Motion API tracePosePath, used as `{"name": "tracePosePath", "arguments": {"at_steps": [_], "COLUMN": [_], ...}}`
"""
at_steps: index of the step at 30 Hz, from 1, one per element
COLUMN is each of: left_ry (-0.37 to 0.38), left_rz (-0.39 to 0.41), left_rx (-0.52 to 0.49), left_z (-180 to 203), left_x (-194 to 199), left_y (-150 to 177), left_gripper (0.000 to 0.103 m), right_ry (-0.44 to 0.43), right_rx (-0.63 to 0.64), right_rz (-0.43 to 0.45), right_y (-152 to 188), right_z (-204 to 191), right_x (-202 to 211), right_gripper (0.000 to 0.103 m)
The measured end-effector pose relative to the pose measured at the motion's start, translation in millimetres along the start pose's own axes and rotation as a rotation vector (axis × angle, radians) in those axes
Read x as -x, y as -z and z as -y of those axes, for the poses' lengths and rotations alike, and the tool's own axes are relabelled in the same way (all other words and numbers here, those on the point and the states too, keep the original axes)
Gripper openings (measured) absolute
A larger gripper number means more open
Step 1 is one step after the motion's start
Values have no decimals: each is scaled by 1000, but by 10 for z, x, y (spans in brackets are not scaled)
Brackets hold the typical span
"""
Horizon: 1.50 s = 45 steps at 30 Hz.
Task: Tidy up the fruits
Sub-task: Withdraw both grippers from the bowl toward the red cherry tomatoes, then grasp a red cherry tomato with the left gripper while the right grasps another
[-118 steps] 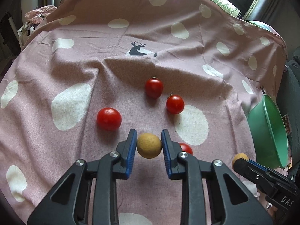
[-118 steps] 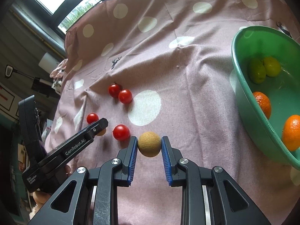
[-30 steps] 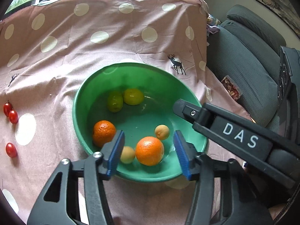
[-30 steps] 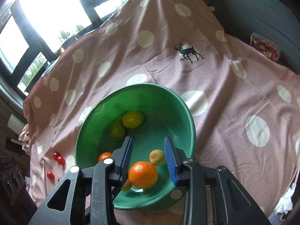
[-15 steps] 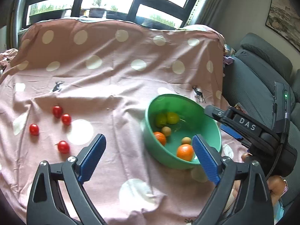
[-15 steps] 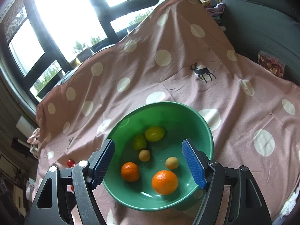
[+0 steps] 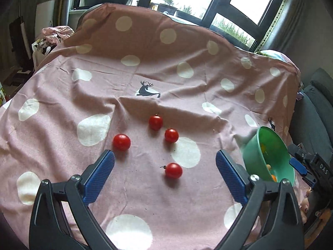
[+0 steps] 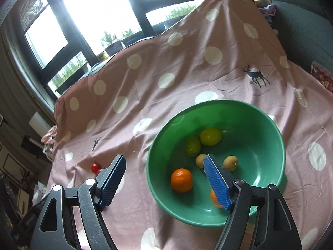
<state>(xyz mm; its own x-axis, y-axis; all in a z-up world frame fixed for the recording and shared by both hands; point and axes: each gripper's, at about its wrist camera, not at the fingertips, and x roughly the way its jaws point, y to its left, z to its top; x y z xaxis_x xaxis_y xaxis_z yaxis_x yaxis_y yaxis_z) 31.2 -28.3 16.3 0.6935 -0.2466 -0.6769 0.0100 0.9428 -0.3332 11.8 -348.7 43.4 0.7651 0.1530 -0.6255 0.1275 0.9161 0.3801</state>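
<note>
While the left gripper [image 7: 165, 174] hangs above the pink polka-dot cloth [image 7: 133, 87] with its blue pads spread wide and nothing between them, four cherry tomatoes lie on the cloth ahead of it. The nearest tomato [image 7: 173, 170] sits between the two pads in the left wrist view, beside a white dot; a second tomato [image 7: 121, 142] lies just beyond the left pad; the other two [image 7: 155, 122] [image 7: 171, 135] lie close together further back, near a printed deer [image 7: 146, 89]. At the right edge of that view stands the green bowl [image 7: 256, 154], seen steeply from the side, and just past it the right gripper's dark body [image 7: 316, 170] reaches in.

The right gripper [image 8: 164, 180] is also spread apart and holds nothing; it hovers over the near-left rim of the bowl [image 8: 208, 106], one pad over the cloth and the other over the bowl's inside. In the bowl lie two yellow-green fruits [image 8: 210, 136] [image 8: 193, 145] touching each other toward the back, two small tan fruits [image 8: 200, 160] [image 8: 230, 162] in the middle, one orange [image 8: 181, 180] toward the left, and another orange [image 8: 214, 198] mostly hidden behind the right pad. One red tomato [image 8: 95, 168] shows on the cloth just beyond the left pad; it may be one of the four, though which I cannot tell. Behind the cloth are dark-framed windows [image 8: 116, 10] and, at right, a grey armchair [image 8: 306, 20].
</note>
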Motion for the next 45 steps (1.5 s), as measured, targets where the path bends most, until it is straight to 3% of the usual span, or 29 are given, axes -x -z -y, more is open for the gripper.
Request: {"name": "tracePosePath", "arguments": {"at_steps": [9, 12, 15, 21, 26, 29, 36, 40, 45], "left_ry": [-12, 4, 26, 52, 19, 4, -8, -9, -74], "left_rz": [-33, -94, -132, -149, -186, -218, -206, -213, -175], "left_rx": [-40, -26, -15, -58, -68, -85, -47, -69, -129], "left_z": [-102, -116, -101, 57, 115, 140, 58, 107, 144], "left_x": [-213, -362, -467, -605, -801, -878, -873, -852, -668], "left_y": [88, 139, 184, 202, 225, 258, 257, 288, 354], "left_gripper": [92, 77, 71, 69, 68, 54, 36, 36, 36], "right_ry": [-45, -52, -47, -65, -67, -71, -83, -84, -85], "right_rx": [84, 87, 96, 103, 106, 107, 121, 132, 147], "right_rz": [-43, -69, -78, -81, -92, -93, -93, -99, -116], "right_y": [172, 217, 244, 266, 278, 280, 292, 310, 352], "right_z": [-353, -395, -418, -456, -470, -480, -522, -563, -617], "right_x": [-222, -285, -298, -289, -302, -302, -291, -303, -344], "right_gripper": [77, 77, 77, 77, 77, 77, 77, 77, 77]}}
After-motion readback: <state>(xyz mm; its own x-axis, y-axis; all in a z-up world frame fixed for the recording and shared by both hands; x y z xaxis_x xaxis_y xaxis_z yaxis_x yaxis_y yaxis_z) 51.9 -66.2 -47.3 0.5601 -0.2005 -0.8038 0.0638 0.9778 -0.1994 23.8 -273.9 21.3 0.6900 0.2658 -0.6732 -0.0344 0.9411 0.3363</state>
